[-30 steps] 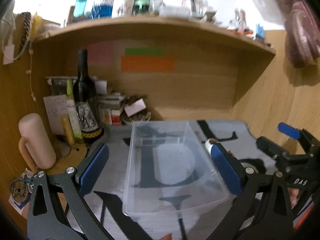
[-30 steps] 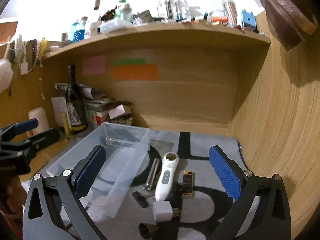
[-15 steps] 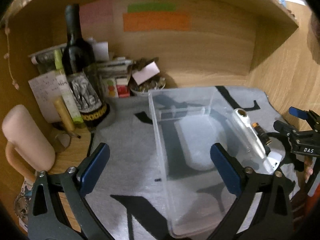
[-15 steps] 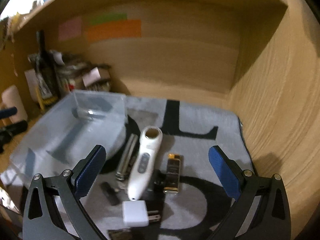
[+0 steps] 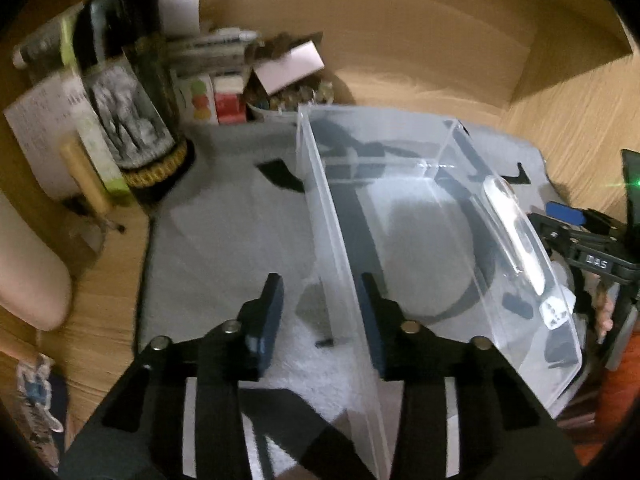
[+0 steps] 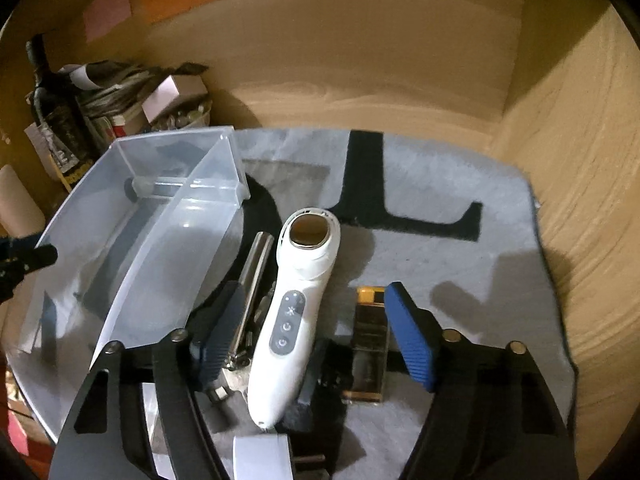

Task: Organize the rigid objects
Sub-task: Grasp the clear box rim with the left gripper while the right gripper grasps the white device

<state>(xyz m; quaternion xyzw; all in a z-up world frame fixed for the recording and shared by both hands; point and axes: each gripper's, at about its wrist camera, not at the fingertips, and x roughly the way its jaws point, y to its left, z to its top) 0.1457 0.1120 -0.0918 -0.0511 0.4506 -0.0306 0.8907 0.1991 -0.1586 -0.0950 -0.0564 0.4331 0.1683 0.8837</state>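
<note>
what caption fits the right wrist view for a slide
Right gripper jaws closing around the white handheld device beside the clear bin.

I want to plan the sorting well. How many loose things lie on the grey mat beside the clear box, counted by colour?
White: 2, the handheld device and the plug adapter
Silver: 1, the metal tube
Gold: 1, the lighter
Black: 1 seen, a block, partly hidden
Total: 5 in view

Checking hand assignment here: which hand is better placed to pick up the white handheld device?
Right. The right tool straddles the white handheld device on the grey mat, closing around it, not yet gripping. The left tool straddles the clear bin wall instead.
</note>
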